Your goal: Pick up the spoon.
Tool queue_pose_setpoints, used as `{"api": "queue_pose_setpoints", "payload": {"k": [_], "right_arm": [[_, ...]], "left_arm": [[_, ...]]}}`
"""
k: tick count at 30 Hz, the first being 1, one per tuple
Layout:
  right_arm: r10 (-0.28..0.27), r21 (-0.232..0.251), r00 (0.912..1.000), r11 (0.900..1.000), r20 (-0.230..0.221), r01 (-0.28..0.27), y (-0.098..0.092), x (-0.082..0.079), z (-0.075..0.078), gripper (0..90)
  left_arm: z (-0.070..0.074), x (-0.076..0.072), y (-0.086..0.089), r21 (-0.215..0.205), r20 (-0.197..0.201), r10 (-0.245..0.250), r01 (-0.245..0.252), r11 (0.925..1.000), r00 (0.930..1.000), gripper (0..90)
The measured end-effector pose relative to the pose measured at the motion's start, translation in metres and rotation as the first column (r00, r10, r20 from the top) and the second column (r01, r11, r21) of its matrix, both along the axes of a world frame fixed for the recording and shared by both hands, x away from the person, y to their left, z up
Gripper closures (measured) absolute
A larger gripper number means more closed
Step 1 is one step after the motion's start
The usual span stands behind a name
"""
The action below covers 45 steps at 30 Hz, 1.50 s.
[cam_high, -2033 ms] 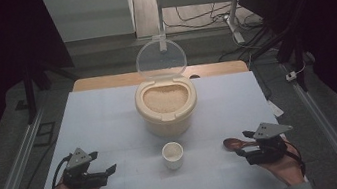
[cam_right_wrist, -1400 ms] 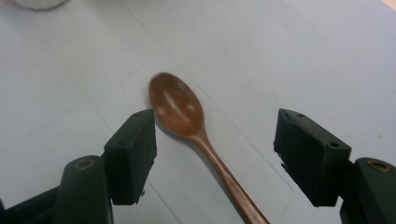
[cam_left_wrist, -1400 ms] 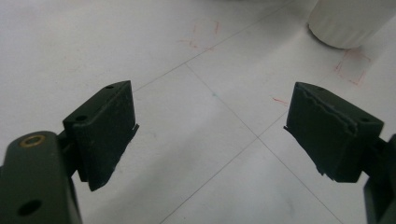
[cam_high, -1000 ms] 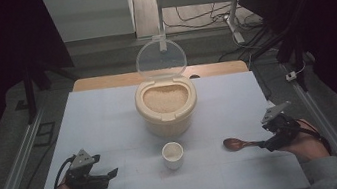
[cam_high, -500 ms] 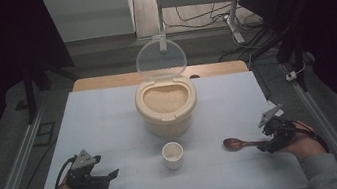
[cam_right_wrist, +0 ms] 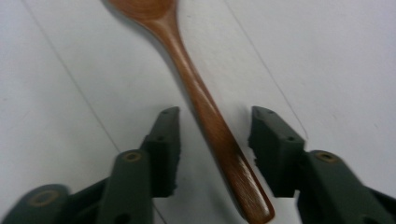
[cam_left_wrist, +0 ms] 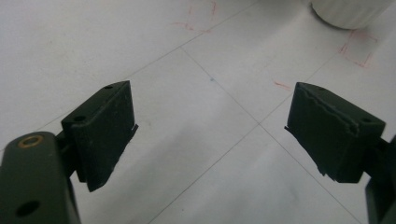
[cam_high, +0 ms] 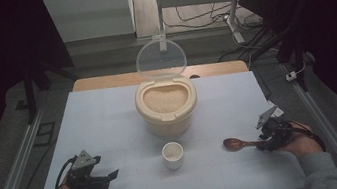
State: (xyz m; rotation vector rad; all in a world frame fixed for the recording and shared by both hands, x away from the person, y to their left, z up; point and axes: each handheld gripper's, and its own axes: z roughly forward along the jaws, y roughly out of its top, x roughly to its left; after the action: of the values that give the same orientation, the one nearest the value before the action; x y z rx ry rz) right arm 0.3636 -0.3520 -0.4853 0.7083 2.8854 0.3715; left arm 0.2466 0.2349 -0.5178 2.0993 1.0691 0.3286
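Wooden spoon [cam_right_wrist: 205, 112] lies between the right gripper [cam_right_wrist: 212, 140] jaws, which have just been closing but are not yet touching it. Judged light, rigid, smooth; grip mid-handle. Left gripper [cam_left_wrist: 210, 135] open, empty.

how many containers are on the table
2. A big cream rice bin with its clear lid flipped up stands at the middle of the table, and a small white cup stands just in front of it, left of the wooden spoon.
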Motion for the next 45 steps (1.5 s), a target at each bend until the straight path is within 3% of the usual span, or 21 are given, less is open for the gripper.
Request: {"api": "queue_pose_setpoints", "payload": {"k": [5,7,11,13,17,25,33,39,45], "right_arm": [[0.01,0.007,0.9976,1.0,-0.068,-0.009,0.0,0.007,0.0,63.3],[0.018,0.001,0.997,1.0,-0.076,-0.018,0.0,0.01,0.0,66.9],[0.063,-0.042,0.9958,0.997,-0.067,-0.066,0.004,0.011,0.001,72.7],[0.111,-0.059,0.9921,0.992,-0.059,-0.114,0.008,0.008,0.001,78.9],[0.117,-0.078,0.9922,0.99,-0.041,-0.12,0.011,0.004,0.001,79.4],[0.088,-0.028,0.9961,0.996,-0.015,-0.088,0.005,-0.002,0.002,79.7],[0.04,0.05,0.9988,0.998,0.029,-0.042,0.002,-0.01,0.012,79.8],[-0.003,0.126,0.9974,0.992,0.072,-0.006,0.0,-0.022,0.027,79.8],[-0.013,0.187,0.9929,0.982,0.118,-0.009,0.002,-0.036,0.039,79.8]], "left_arm": [[0.0,0.0,0.0,0.004,0.0,-0.006,0.006,1.0,1.0,15.0],[0.0,0.0,0.0,0.004,-0.001,-0.006,0.006,1.0,1.0,15.0],[0.0,-0.001,0.0,0.004,0.001,-0.007,0.007,1.0,1.0,14.9],[-0.001,0.0,0.0,0.003,-0.001,-0.003,0.003,1.0,1.0,14.9],[-0.001,-0.001,0.001,0.002,0.002,-0.004,0.004,1.0,1.0,14.9],[-0.001,0.0,0.0,0.004,-0.003,-0.004,0.004,1.0,1.0,14.9],[-0.001,0.0,0.001,0.005,-0.001,-0.002,0.002,1.0,1.0,14.9],[-0.001,0.0,0.001,0.005,0.0,-0.004,0.004,1.0,1.0,14.9],[0.0,0.0,0.002,0.005,0.001,-0.003,0.003,1.0,1.0,14.9]]}}
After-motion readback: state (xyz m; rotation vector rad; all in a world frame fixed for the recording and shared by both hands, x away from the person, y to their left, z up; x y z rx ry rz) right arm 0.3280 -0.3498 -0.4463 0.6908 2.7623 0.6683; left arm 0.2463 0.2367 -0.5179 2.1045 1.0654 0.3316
